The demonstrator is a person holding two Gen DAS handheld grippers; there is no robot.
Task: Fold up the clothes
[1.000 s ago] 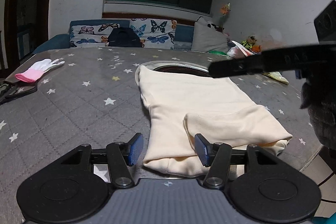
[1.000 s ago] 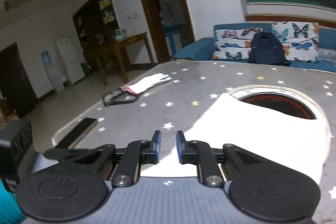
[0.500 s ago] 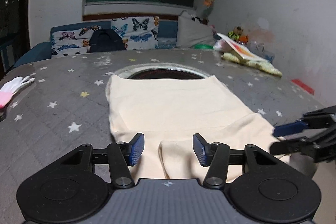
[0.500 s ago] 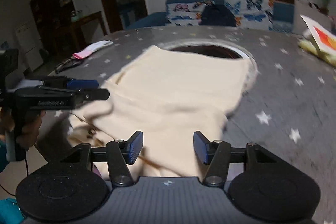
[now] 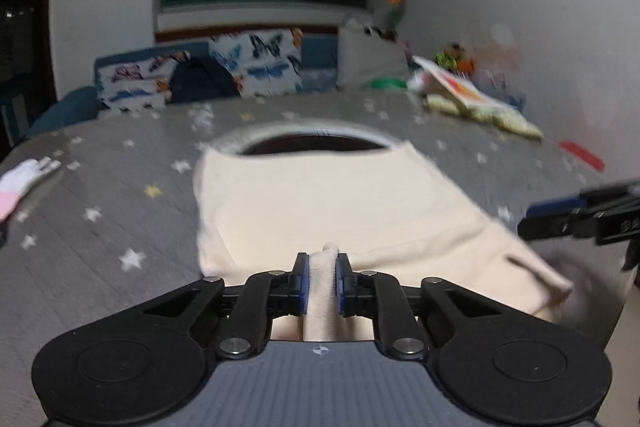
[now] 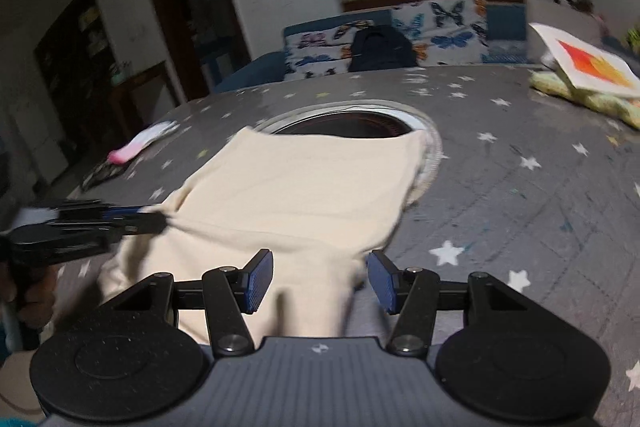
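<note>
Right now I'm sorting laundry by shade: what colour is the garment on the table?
Plain cream garment, clearest in the right wrist view.

A grey, star-printed surface (image 6: 520,195) with a round opening (image 6: 348,125) carries a cream garment (image 6: 304,187) at its near edge, a pink-and-white glove (image 6: 140,145) to one side, and a book (image 6: 584,65) on yellow-green cloth (image 6: 592,103) opposite.

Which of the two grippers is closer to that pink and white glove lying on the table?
Left. The left gripper, shut on the cream garment, sits on the glove's side; the right gripper hangs open at the garment's opposite corner.
</note>
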